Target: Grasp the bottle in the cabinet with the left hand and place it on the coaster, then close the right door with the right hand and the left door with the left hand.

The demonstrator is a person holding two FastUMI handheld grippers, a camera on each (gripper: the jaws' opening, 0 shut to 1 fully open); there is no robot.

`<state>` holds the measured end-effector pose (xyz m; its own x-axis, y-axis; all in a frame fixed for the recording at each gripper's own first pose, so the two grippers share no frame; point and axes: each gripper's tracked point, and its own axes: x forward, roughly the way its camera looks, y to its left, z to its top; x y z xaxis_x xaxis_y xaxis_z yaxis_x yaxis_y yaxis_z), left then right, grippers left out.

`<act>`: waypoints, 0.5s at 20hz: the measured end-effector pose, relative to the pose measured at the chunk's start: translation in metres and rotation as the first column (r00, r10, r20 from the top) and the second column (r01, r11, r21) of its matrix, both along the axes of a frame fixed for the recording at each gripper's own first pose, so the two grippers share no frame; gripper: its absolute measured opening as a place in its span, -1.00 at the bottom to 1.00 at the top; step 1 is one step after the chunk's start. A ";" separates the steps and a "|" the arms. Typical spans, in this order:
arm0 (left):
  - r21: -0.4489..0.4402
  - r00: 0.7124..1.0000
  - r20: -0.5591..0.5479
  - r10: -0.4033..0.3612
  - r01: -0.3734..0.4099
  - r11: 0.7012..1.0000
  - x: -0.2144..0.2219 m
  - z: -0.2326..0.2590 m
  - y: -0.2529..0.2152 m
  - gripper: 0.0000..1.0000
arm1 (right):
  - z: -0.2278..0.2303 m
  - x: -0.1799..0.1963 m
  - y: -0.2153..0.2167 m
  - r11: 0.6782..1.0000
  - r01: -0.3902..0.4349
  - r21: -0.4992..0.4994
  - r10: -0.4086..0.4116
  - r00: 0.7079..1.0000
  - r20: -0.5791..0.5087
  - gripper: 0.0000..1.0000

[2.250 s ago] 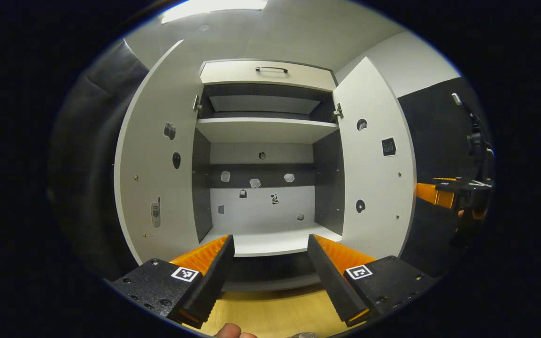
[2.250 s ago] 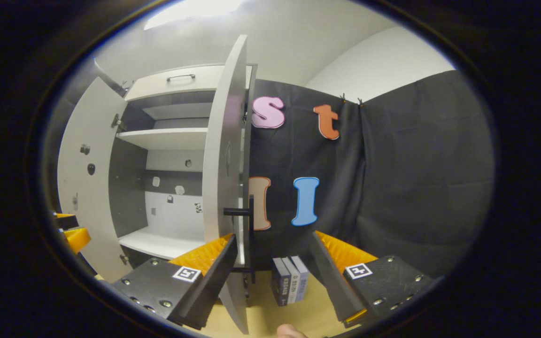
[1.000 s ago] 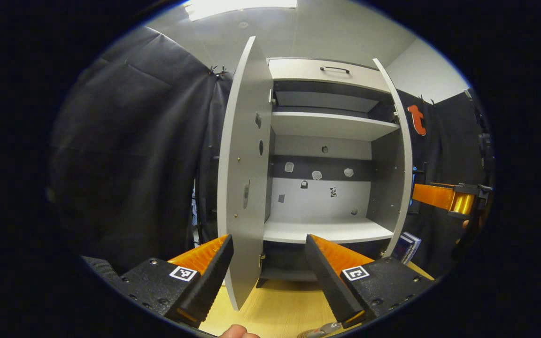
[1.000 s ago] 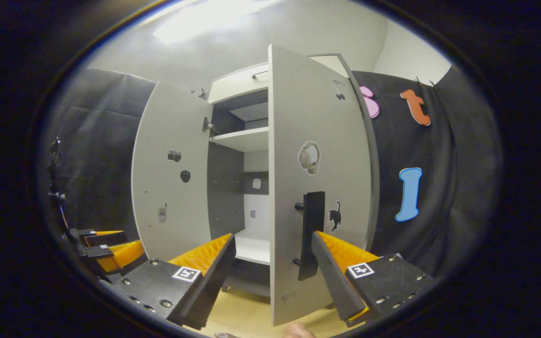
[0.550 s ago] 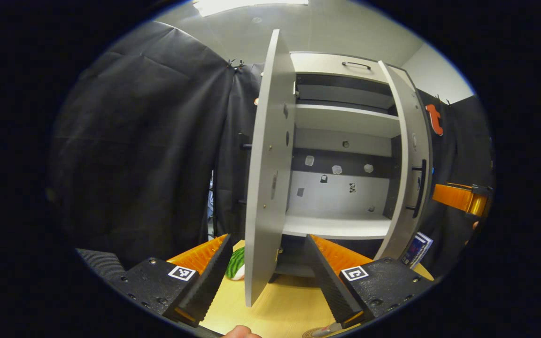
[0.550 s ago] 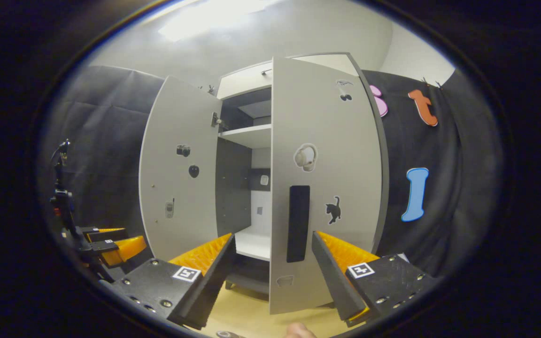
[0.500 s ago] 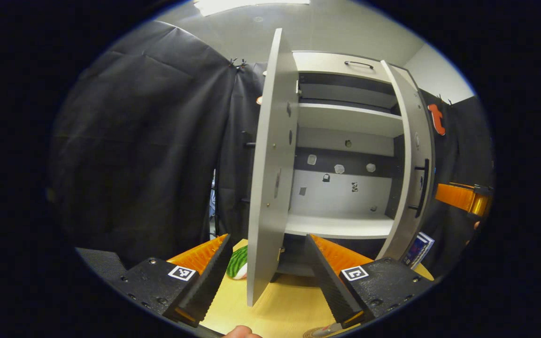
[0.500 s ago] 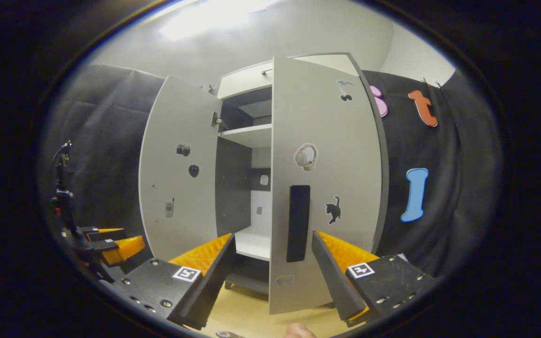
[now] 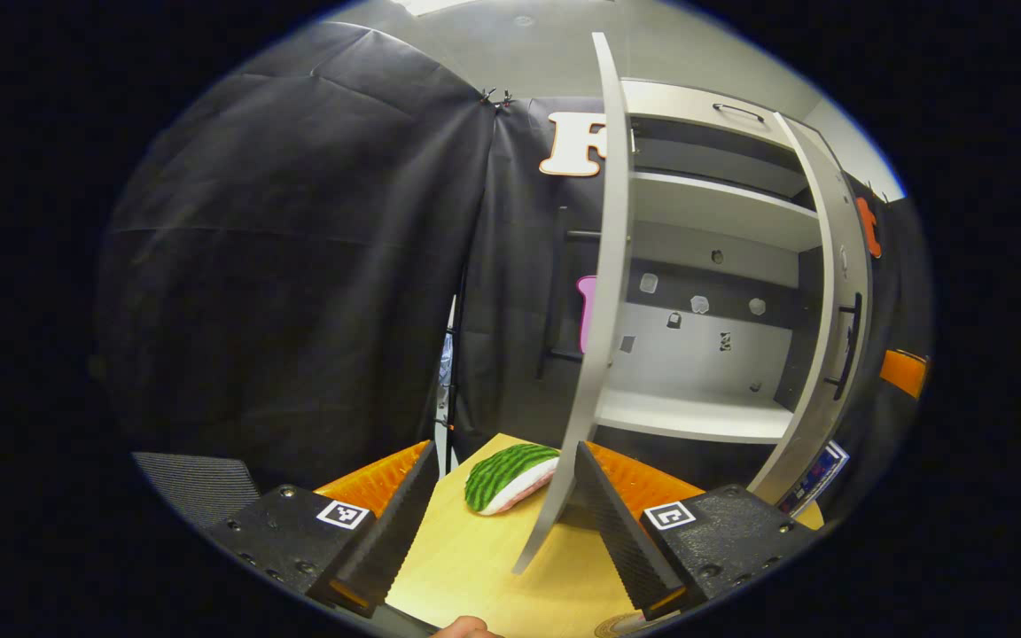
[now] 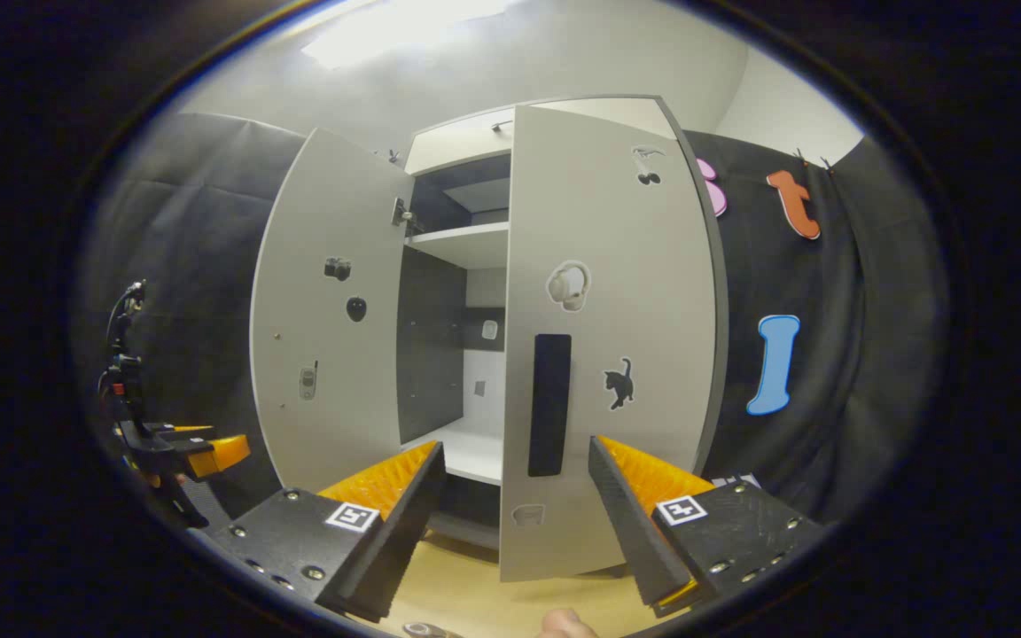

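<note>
Cabinet (image 10: pixel 462 244): is being seen standing on the yellow table (image 9: pixel 475 567), its shelves bare.
Right door (image 10: pixel 608 337): is being shown nearly shut, its black handle (image 10: pixel 550 403) facing out.
Left door (image 9: pixel 595 337): is being seen edge-on, wide open.
Left gripper (image 9: pixel 502 523): is being held apart, empty, with the door's bottom edge between the fingers.
Right gripper (image 10: pixel 515 523): is being held apart, empty, before the handle.
Watermelon toy (image 9: pixel 510 477): is being seen lying beside the left door.
Bottle: cannot be made out.
</note>
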<state>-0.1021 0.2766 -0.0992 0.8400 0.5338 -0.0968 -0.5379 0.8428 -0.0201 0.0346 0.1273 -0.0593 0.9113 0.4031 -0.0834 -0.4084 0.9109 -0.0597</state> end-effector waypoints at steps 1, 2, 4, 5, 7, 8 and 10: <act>-0.001 1.000 -0.004 -0.002 0.002 1.000 0.002 -0.002 0.005 0.94 | -0.002 0.000 0.000 1.000 0.008 -0.004 -0.008 1.000 -0.001 0.86; -0.001 1.000 -0.010 -0.008 0.008 1.000 0.005 -0.002 0.008 0.94 | -0.004 0.000 -0.001 1.000 0.018 -0.010 -0.018 1.000 -0.002 0.86; 0.007 1.000 -0.022 -0.021 0.021 1.000 0.013 -0.004 0.014 0.94 | -0.008 -0.002 -0.003 0.999 0.043 -0.025 -0.043 0.999 0.002 0.96; 0.014 0.999 -0.027 -0.028 0.028 1.000 0.018 -0.005 0.018 0.94 | -0.010 -0.001 -0.003 0.998 0.056 -0.032 -0.056 0.998 0.004 0.96; 0.025 0.998 -0.037 -0.040 0.041 0.999 0.028 -0.006 0.023 0.94 | -0.013 -0.001 -0.004 0.996 0.082 -0.037 -0.081 0.997 0.005 0.96; 0.029 0.998 -0.044 -0.050 0.051 0.998 0.031 -0.007 0.025 0.94 | -0.015 -0.001 -0.004 0.995 0.091 -0.035 -0.091 0.996 0.002 0.96; 0.051 0.997 -0.055 -0.052 0.055 0.997 0.037 -0.007 0.030 0.94 | -0.020 0.000 -0.002 0.994 0.103 -0.033 -0.103 0.995 -0.008 0.86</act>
<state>-0.0650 0.3070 -0.1060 0.8618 0.4939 -0.1153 -0.4913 0.8694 0.0523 0.0343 0.1251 -0.0791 0.9470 0.3039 -0.1039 -0.3130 0.9459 -0.0861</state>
